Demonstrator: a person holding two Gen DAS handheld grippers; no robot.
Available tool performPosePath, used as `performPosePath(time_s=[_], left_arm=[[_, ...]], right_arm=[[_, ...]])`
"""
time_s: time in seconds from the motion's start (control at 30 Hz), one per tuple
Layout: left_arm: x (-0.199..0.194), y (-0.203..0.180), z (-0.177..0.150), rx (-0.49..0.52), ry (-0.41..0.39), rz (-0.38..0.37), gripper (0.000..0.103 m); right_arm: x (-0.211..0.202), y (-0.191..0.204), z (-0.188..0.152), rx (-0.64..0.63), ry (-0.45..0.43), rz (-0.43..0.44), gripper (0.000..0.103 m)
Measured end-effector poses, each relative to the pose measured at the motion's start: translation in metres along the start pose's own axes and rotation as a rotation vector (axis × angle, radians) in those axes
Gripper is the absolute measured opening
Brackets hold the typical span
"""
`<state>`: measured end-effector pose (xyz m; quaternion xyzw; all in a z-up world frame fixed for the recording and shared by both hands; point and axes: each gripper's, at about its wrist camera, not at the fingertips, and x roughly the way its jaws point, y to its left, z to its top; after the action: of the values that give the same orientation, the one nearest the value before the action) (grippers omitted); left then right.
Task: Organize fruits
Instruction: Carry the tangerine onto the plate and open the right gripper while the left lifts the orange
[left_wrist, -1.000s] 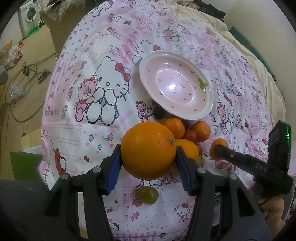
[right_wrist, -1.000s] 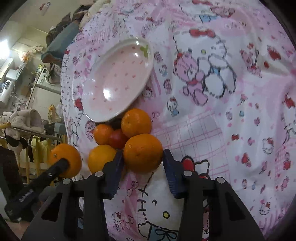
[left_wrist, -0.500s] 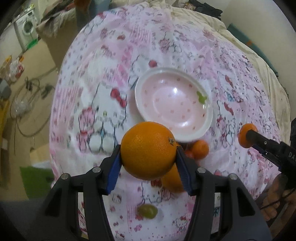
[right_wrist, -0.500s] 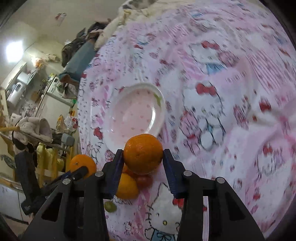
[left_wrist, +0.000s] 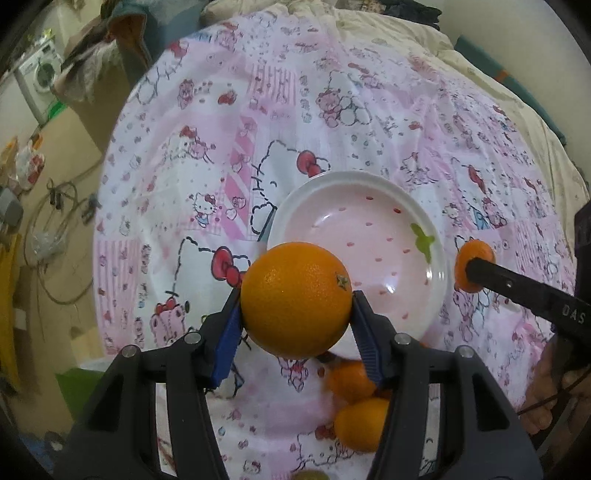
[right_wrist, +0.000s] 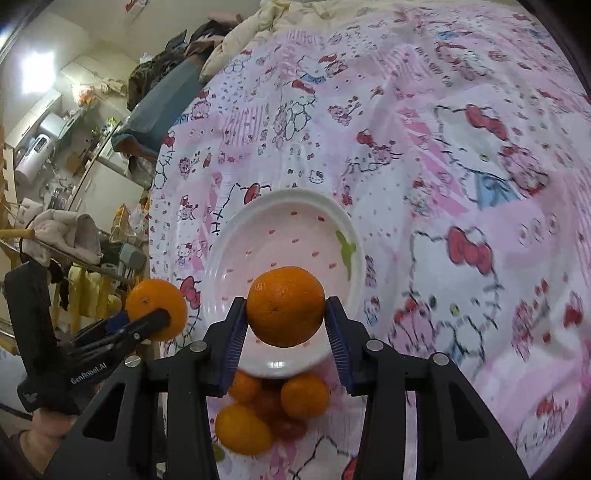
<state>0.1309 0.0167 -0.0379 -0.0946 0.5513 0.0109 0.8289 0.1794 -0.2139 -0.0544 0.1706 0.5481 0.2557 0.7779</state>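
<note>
Left wrist view, entry one: my left gripper (left_wrist: 296, 320) was clamped on a large orange (left_wrist: 296, 300), blue pads pressed to both its sides, held above the near rim of the pink dotted plate (left_wrist: 439, 254). The plate sat empty on the cartoon-cat bedsheet (left_wrist: 207, 177) covering the bed. Entry two: the right gripper (left_wrist: 466, 266) entered from the right, closed on a mandarin (left_wrist: 473, 254) just beside the plate's right rim.

Right wrist view, entry three: my right gripper (right_wrist: 285, 325) gripped that mandarin (right_wrist: 285, 305) between both pads, over the plate's (right_wrist: 218, 254) near portion. The left gripper (right_wrist: 155, 317) and its orange (right_wrist: 155, 301) showed at the left. Entry four: remaining fruit lay clustered on the sheet below the plate, namely two small mandarins (right_wrist: 304, 394), a yellowish citrus (right_wrist: 243, 428), and something red between them that I could not identify.
</note>
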Motion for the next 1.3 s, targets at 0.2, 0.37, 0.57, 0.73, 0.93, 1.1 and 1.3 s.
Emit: performPosePath(time_s=[0.2,0.37,0.57,0.73,0.93,1.1,1.3], left_arm=[[0.014,0.005,0.006,-0.015,0.01,0.001,0.052],[0.023,0.011,0.014,-0.041,0.033,-0.016,0.052],[0.032,0.01,0.02,-0.059,0.05,-0.042,0.053],[0.042,0.003,0.023,-0.052,0.063,-0.043,0.053],[0.056,-0.007,0.027,-0.035,0.065,-0.059,0.053],[0.061,-0.015,0.034,-0.031,0.045,-0.11,0.053],[0.077,-0.025,0.051,-0.046,0.035,-0.161,0.054]], right_arm=[[0.051,-0.001,0.028,-0.001,0.078,-0.018,0.045],[0.082,-0.007,0.04,0.028,0.121,-0.04,0.046],[0.099,-0.01,0.047,0.04,0.133,-0.056,0.048],[0.091,-0.012,0.052,0.076,0.101,-0.011,0.073],[0.066,-0.02,0.055,0.101,0.057,-0.02,0.073],[0.039,-0.033,0.053,0.15,0.019,-0.025,0.073],[0.009,-0.042,0.057,0.178,-0.025,-0.01,0.074]])
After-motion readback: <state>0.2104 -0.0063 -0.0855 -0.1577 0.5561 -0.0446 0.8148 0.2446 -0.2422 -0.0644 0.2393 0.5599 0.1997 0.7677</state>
